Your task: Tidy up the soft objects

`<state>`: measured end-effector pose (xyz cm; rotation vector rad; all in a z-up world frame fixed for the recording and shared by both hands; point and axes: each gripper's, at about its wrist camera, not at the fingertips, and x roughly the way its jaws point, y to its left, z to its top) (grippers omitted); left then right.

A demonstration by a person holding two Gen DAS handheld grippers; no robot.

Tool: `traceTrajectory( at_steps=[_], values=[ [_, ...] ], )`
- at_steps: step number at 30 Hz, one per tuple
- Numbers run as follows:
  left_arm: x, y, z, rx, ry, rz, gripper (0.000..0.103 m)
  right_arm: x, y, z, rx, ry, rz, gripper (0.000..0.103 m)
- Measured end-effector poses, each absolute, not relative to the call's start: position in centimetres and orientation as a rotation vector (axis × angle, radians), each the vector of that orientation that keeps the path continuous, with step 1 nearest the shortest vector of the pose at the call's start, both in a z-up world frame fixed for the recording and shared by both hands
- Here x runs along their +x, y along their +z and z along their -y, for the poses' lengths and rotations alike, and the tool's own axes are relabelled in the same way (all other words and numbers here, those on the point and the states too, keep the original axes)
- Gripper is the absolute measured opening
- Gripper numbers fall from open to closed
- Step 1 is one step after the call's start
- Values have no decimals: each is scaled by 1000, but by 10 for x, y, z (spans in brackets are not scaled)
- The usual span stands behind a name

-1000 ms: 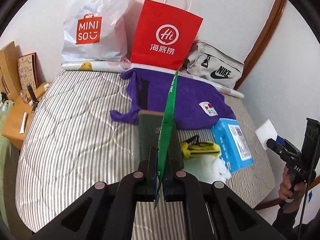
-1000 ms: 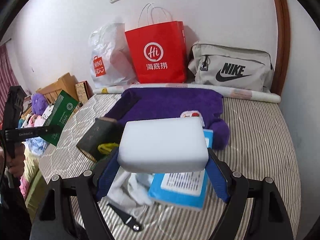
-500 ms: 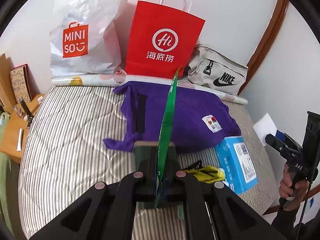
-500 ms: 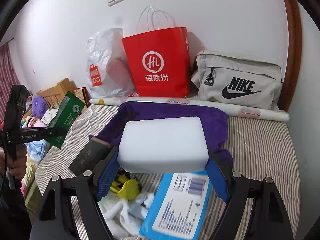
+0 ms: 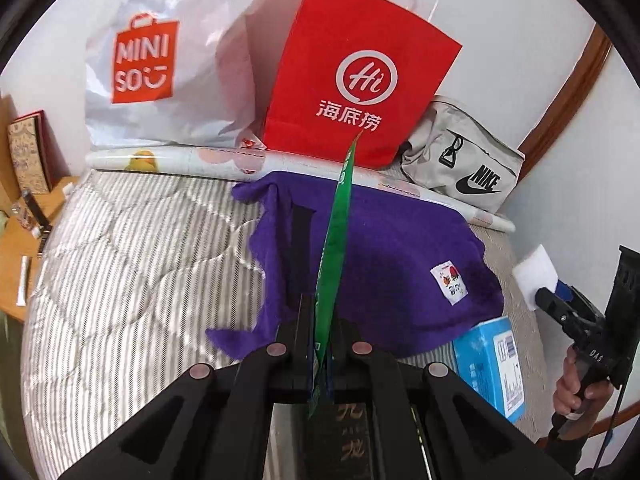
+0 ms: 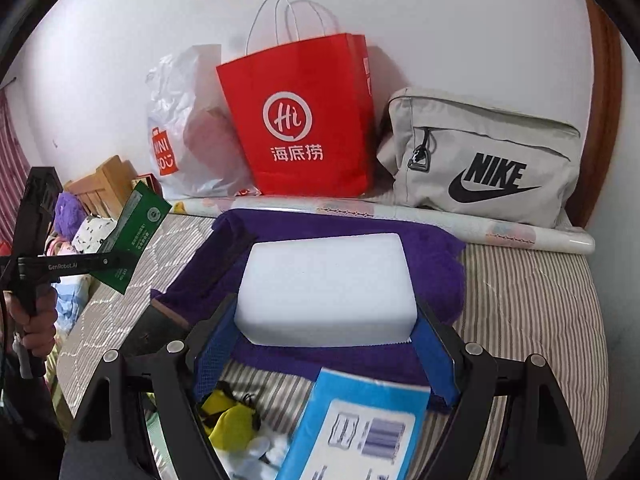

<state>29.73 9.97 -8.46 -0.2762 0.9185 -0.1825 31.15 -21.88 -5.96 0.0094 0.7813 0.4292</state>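
My left gripper [image 5: 320, 320] is shut on a flat green packet [image 5: 335, 248], held edge-on above the purple towel [image 5: 384, 256]; from the right wrist view the packet [image 6: 132, 232] hangs over the bed's left edge. My right gripper [image 6: 324, 344] is shut on a white sponge block [image 6: 324, 288], above the purple towel [image 6: 436, 256]; the sponge also shows in the left wrist view [image 5: 536, 276]. A red paper bag [image 5: 356, 80], a white MINISO plastic bag [image 5: 160, 72] and a grey Nike bag [image 6: 488, 160] stand against the wall.
A striped mattress [image 5: 120, 264] carries a blue box [image 6: 360, 428], a yellow item [image 6: 228, 420], white cloth [image 6: 264, 448] and a dark booklet [image 5: 344, 436]. A rolled printed sheet [image 6: 440, 220] lies along the wall. A wooden side table [image 5: 16, 256] stands left.
Both grippers have moved forward over the bed toward the bags at the wall, each keeping its hold. The bags look larger and the blue box has slid lower in both views.
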Motion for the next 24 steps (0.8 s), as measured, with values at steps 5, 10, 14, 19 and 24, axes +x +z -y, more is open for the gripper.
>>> traceTrajectory(
  at_steps=[5, 10, 14, 19, 24],
  values=[
    [328, -97, -87, -271, -211, -965, 5, 335, -73, 211, -13, 422, -821, 81],
    [353, -110, -81, -290, -227, -1004, 5, 355, -86, 202, -34, 427, -853, 81],
    [369, -119, -75, -282, -240, -1032, 5, 373, -97, 198, -58, 412, -883, 81],
    [385, -130, -72, -282, -246, -1069, 5, 398, -113, 196, -111, 395, -919, 81],
    [395, -143, -69, -293, -260, -1114, 5, 419, -124, 197, -118, 388, -964, 81]
  ],
)
